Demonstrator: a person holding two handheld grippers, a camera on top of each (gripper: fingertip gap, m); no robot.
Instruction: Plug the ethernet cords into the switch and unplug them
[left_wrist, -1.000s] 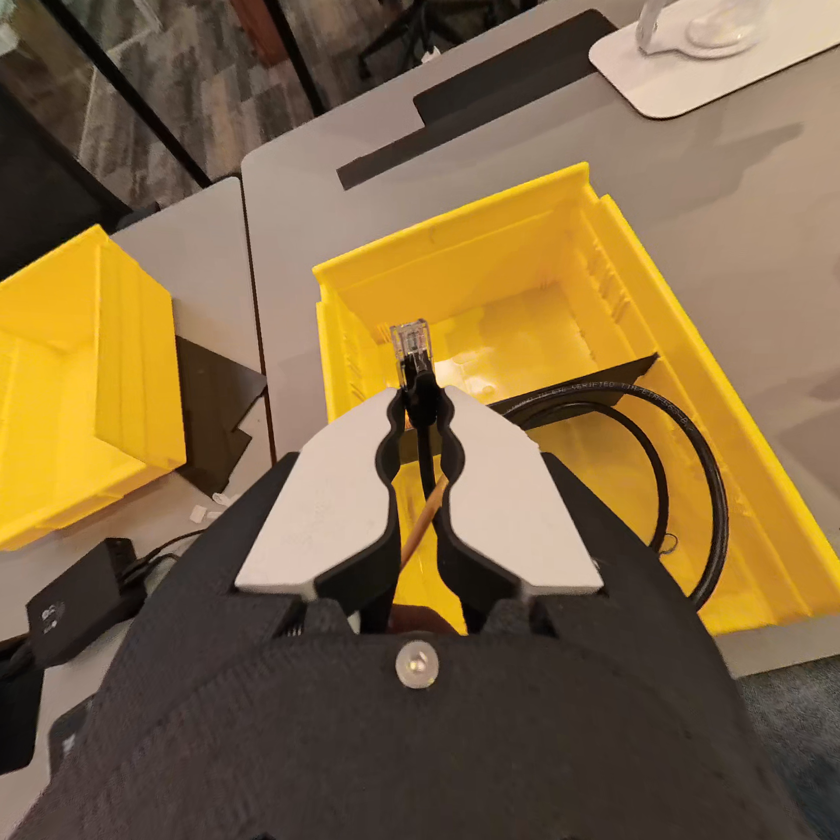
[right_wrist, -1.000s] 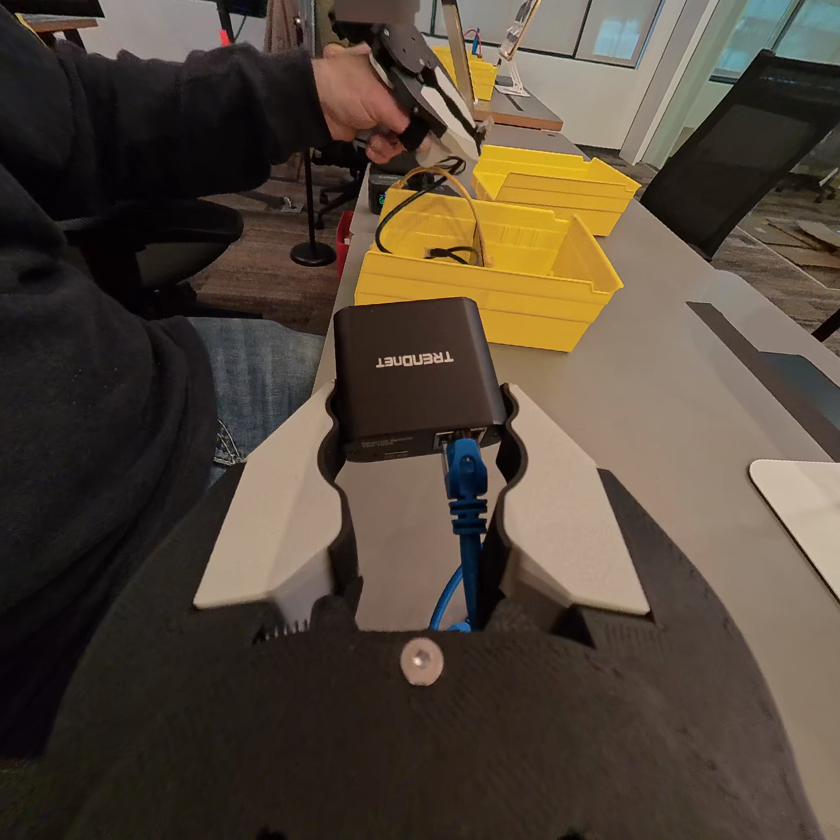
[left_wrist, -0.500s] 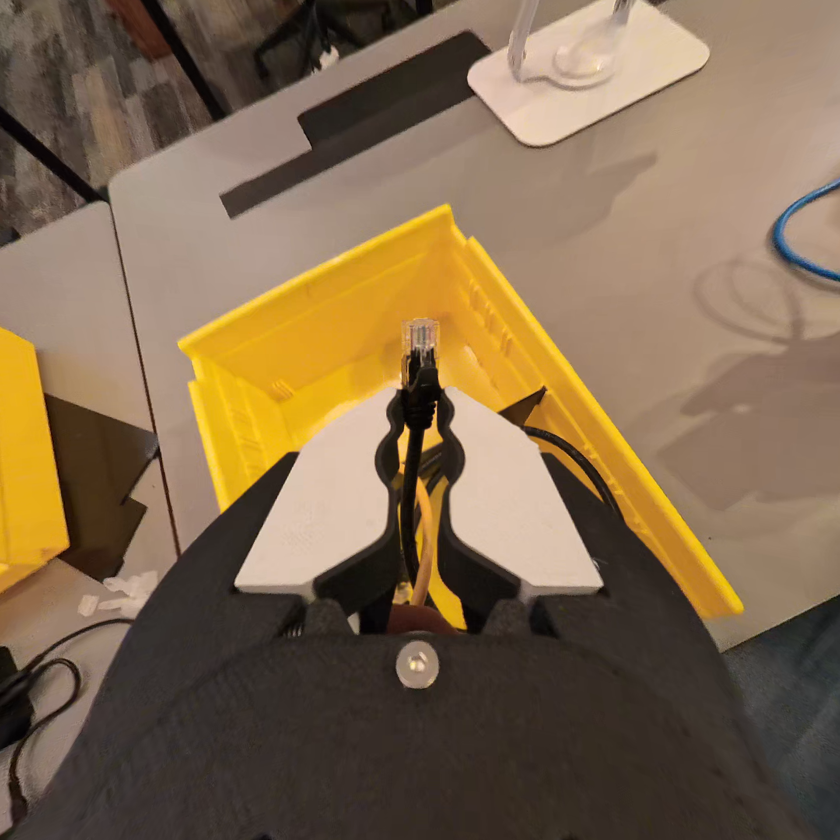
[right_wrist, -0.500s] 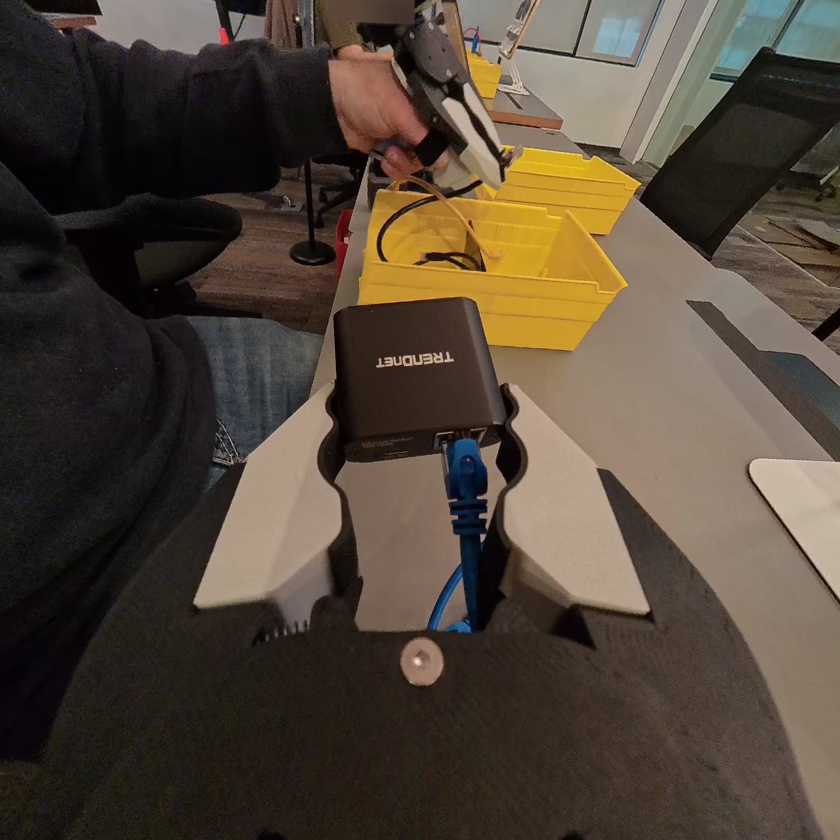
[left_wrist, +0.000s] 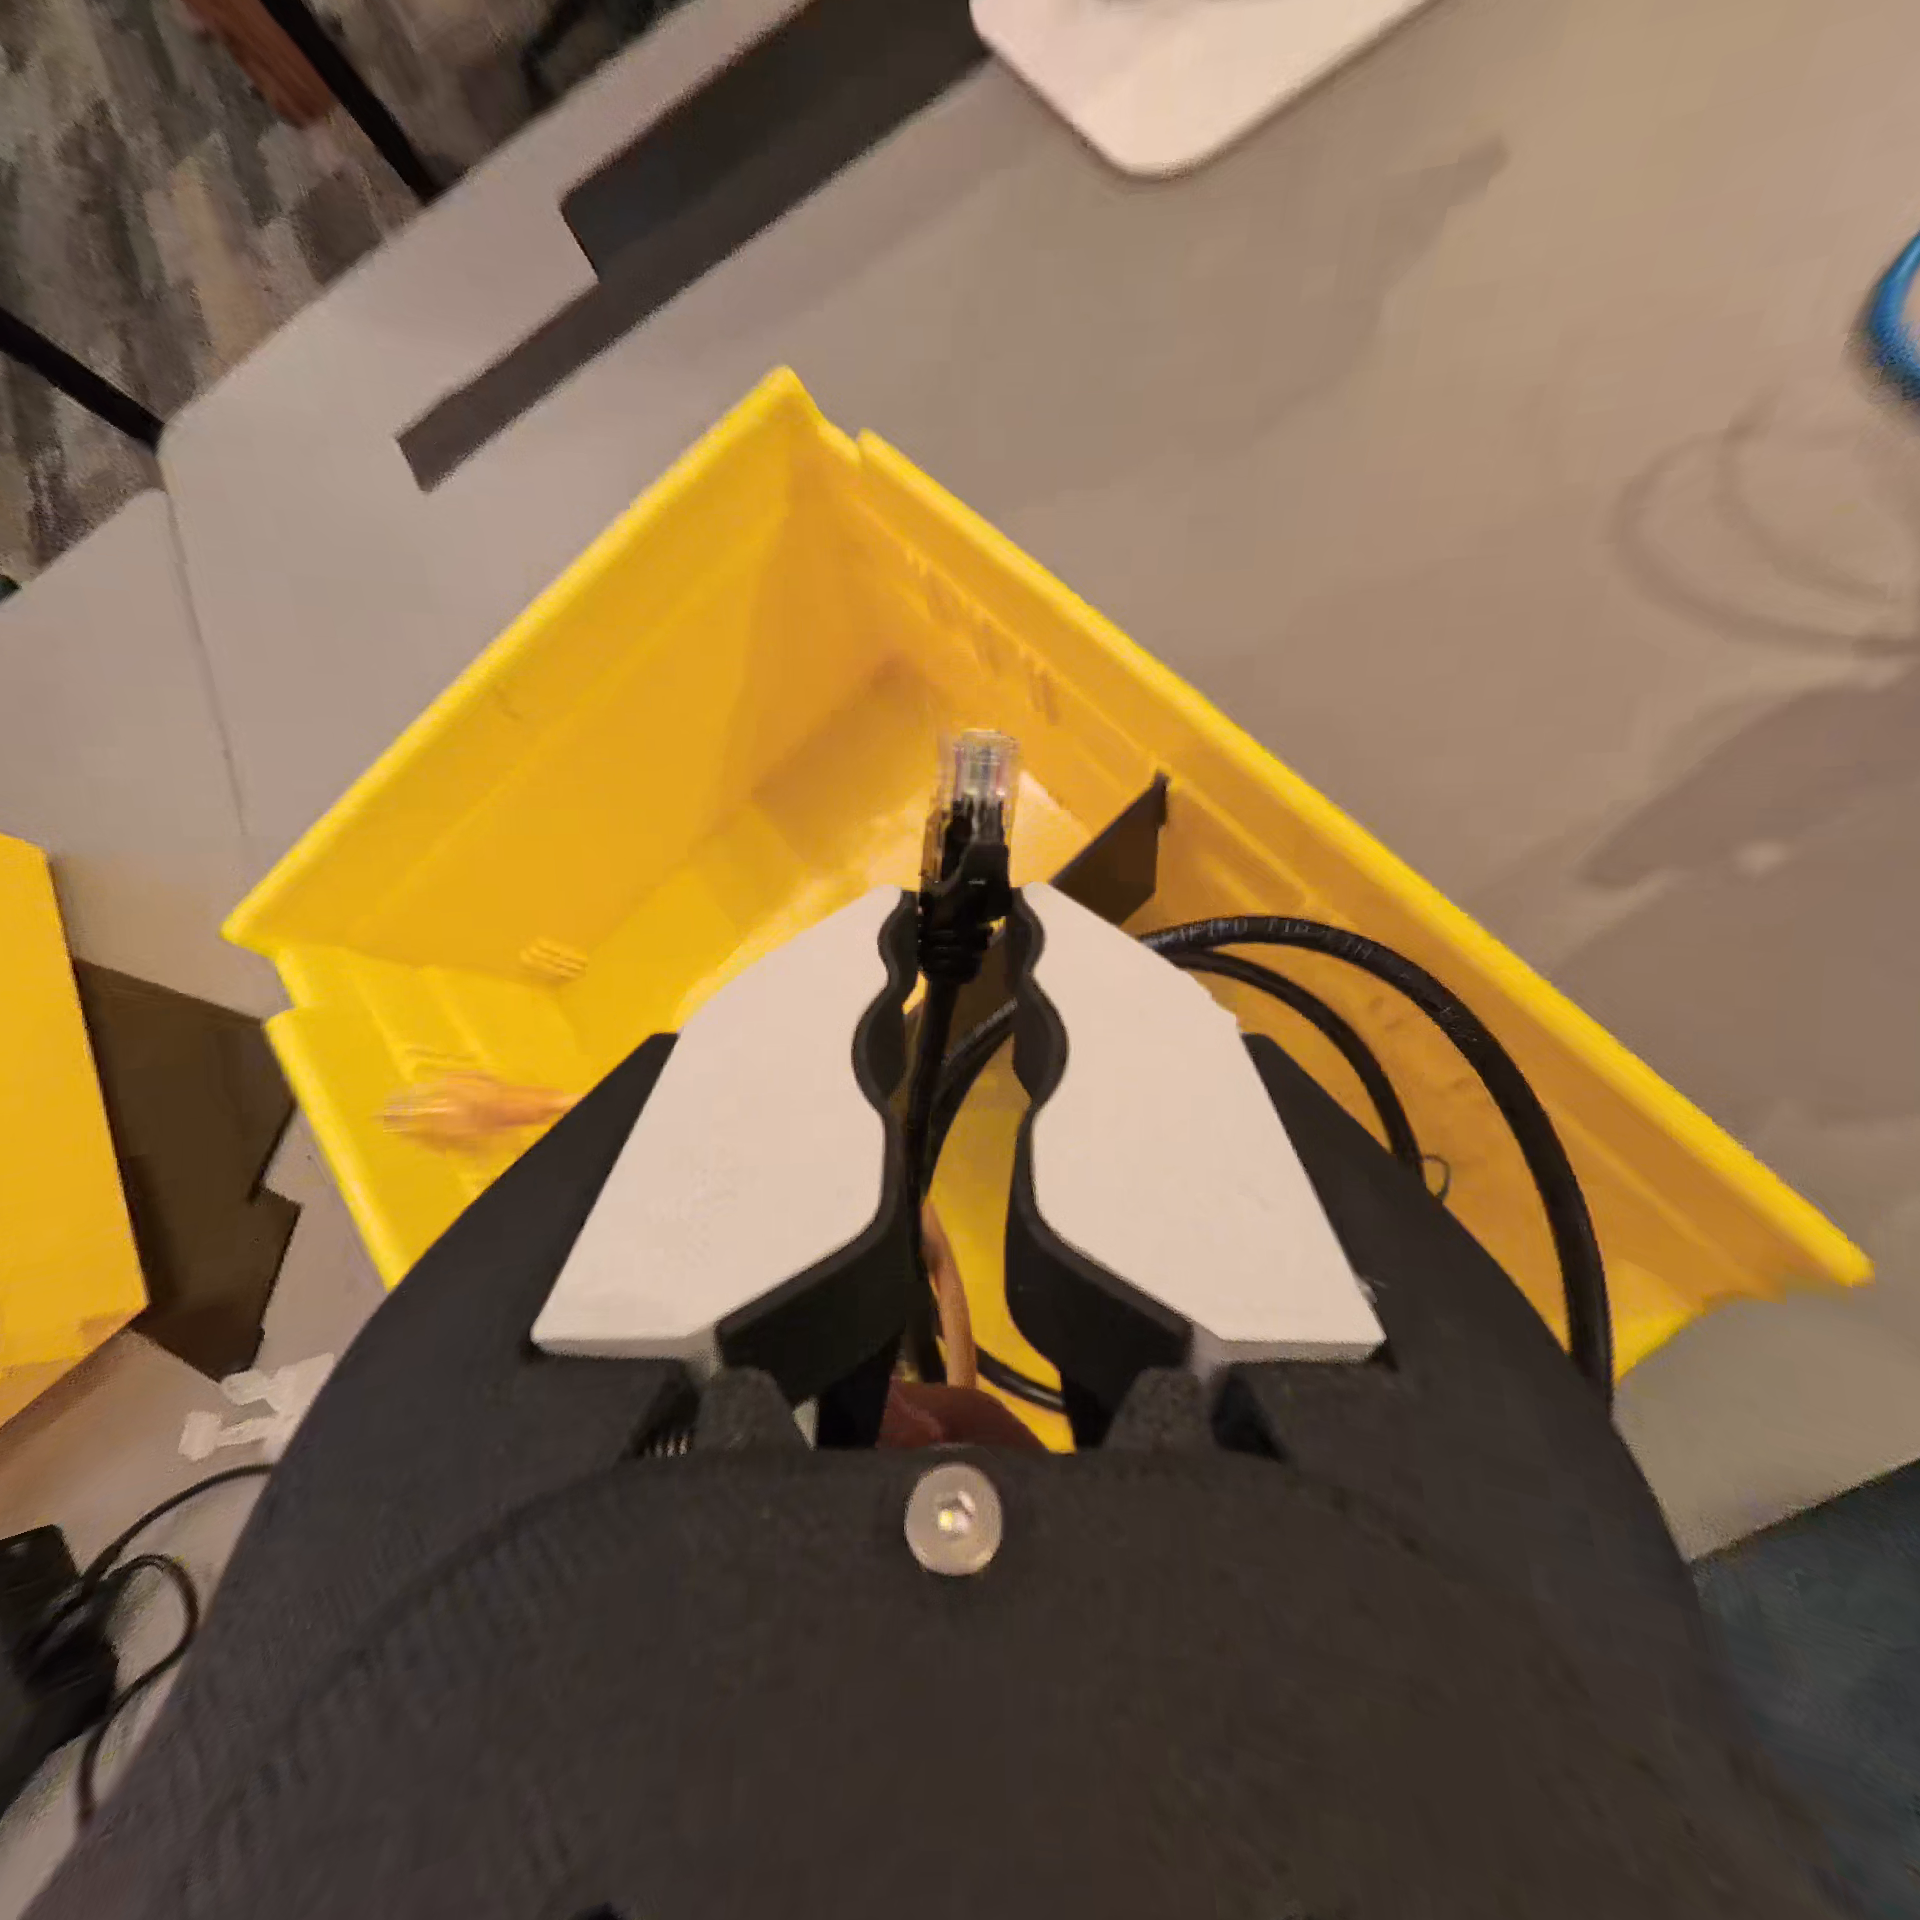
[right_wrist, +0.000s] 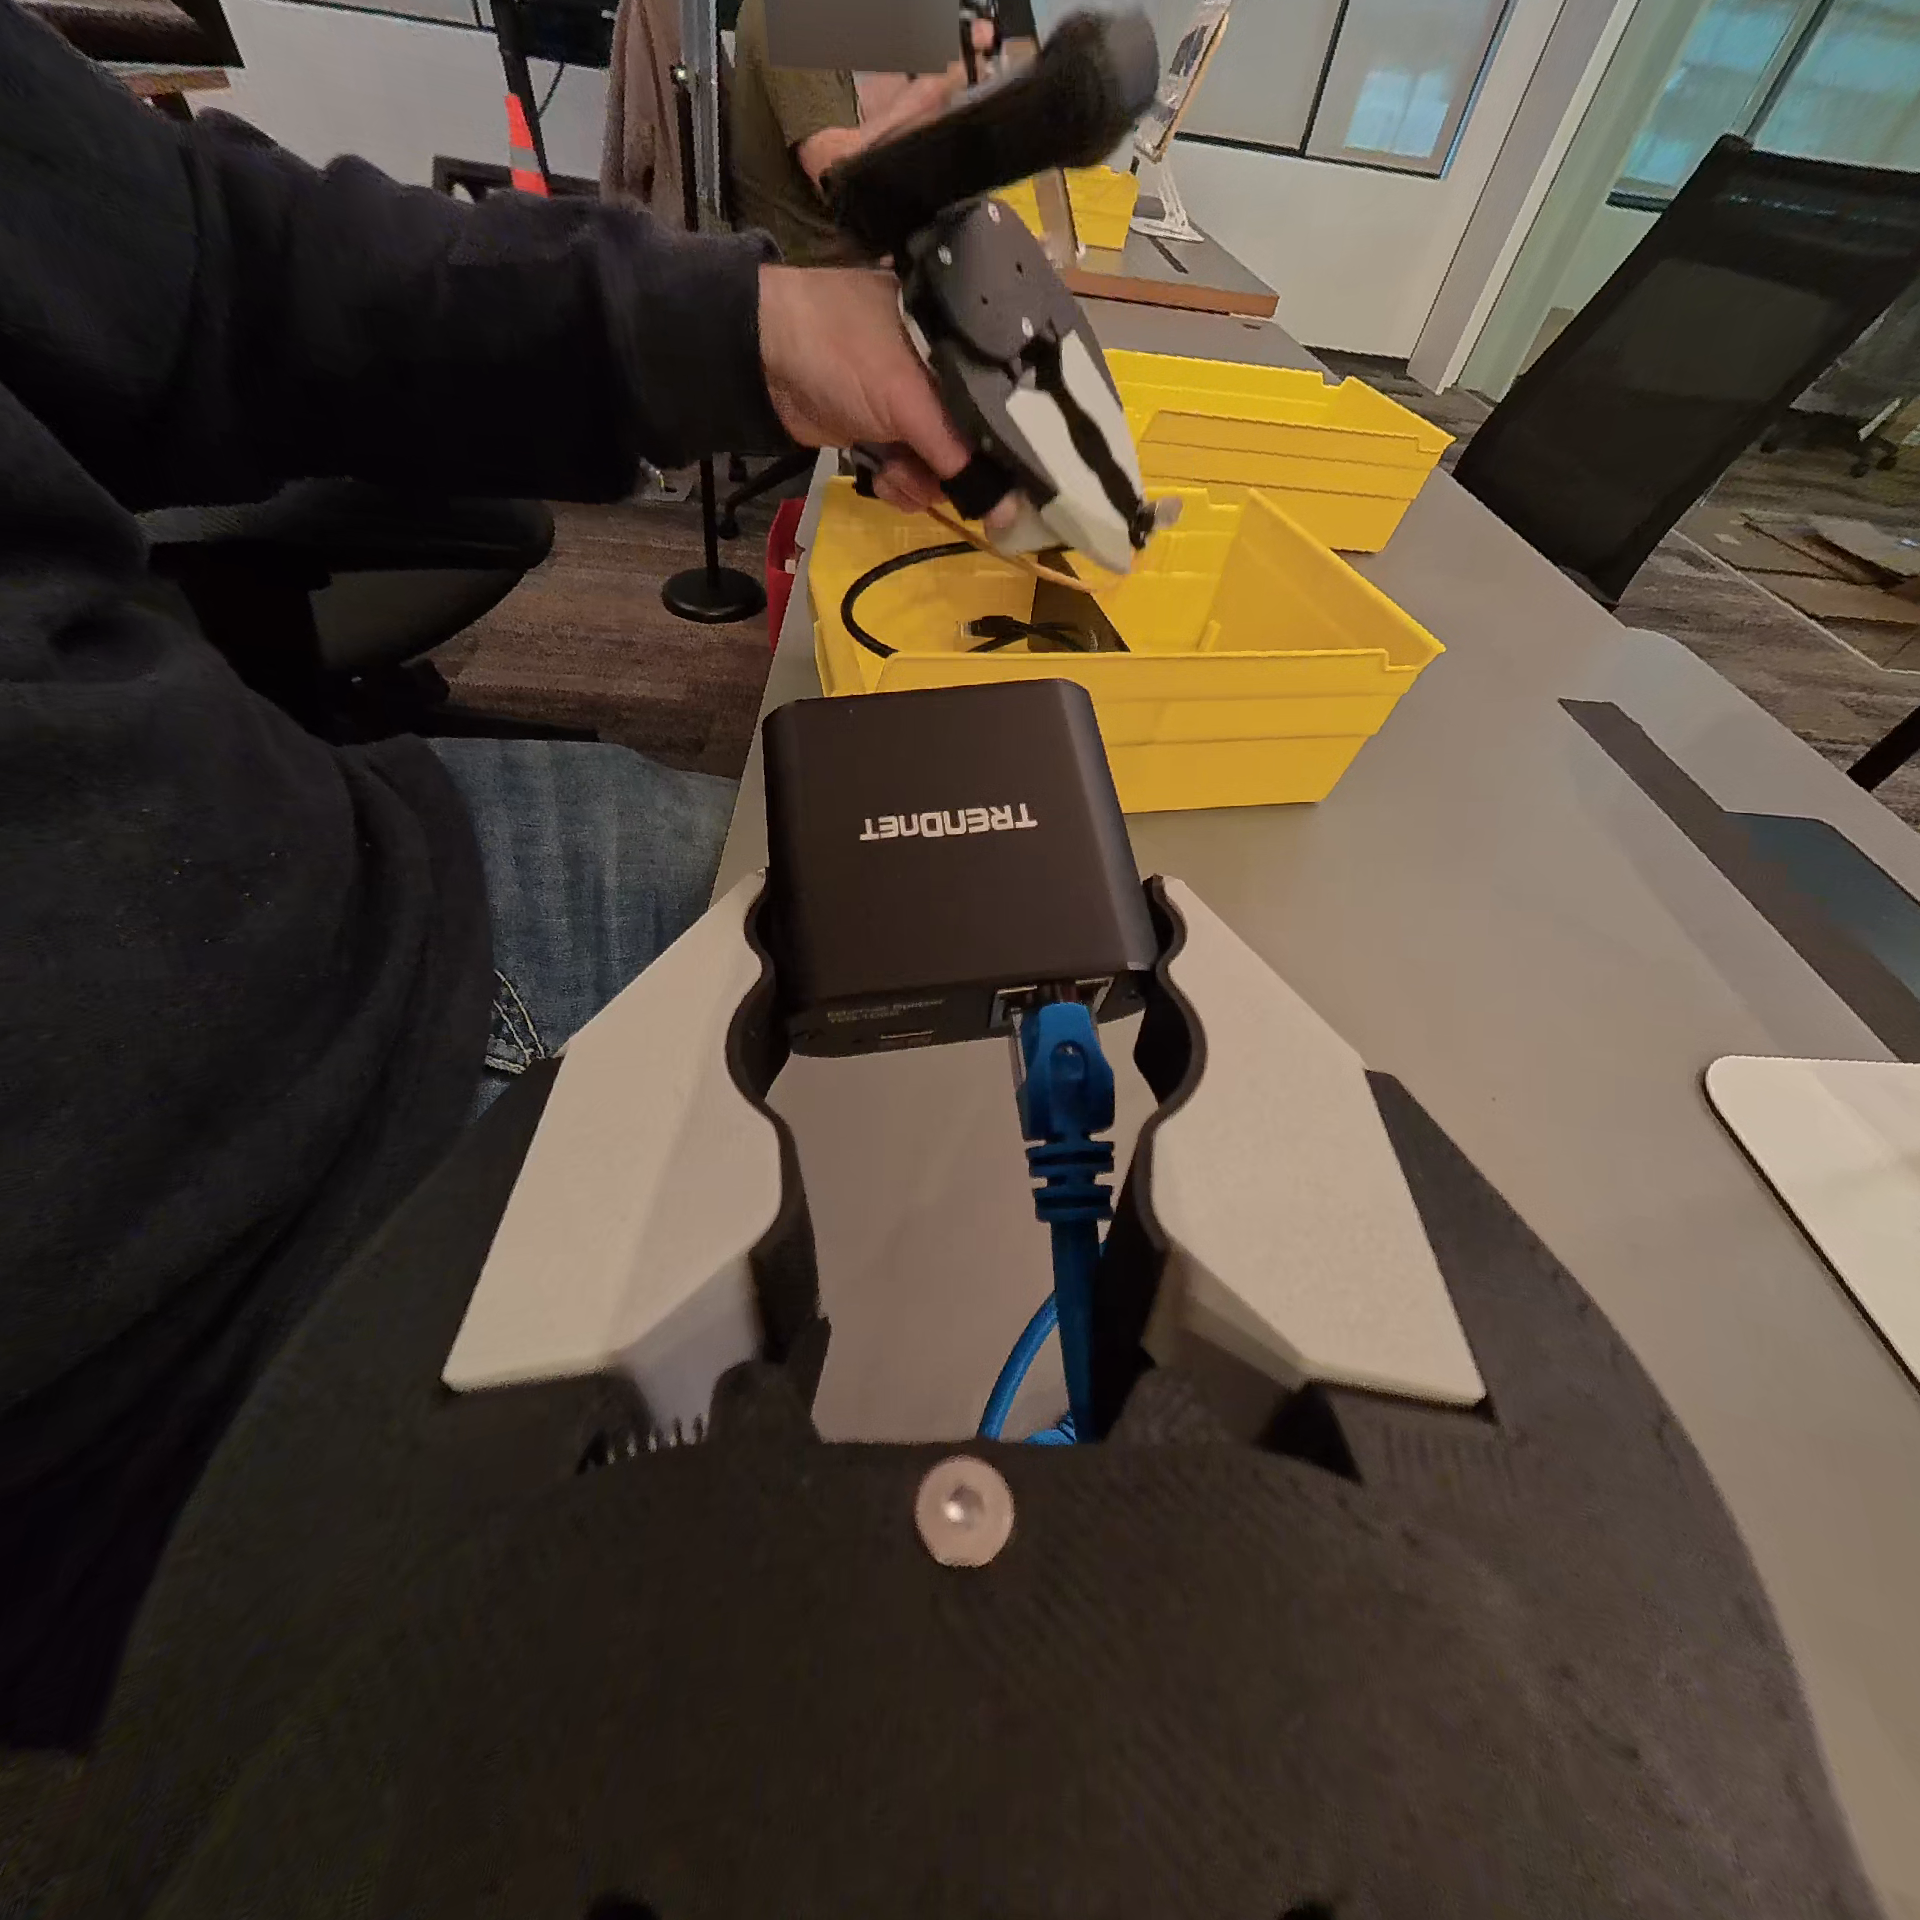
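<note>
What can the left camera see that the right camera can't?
Only the left wrist view shows the clear plug at the tip of the black cord that the left gripper pinches.

Only the right wrist view shows the switch held in the right gripper, with the blue cord plugged into it, and the hand.

Both show the yellow bin and the grey table.

Light: warm indoor, even, you see soft shadows on the grey table | Blur: left wrist view smeared by motion, worst at edges; the left gripper looks blurred from the right wrist view | Distortion: wide-angle bending near corners | Glare: pale shine inside the yellow bin
</note>
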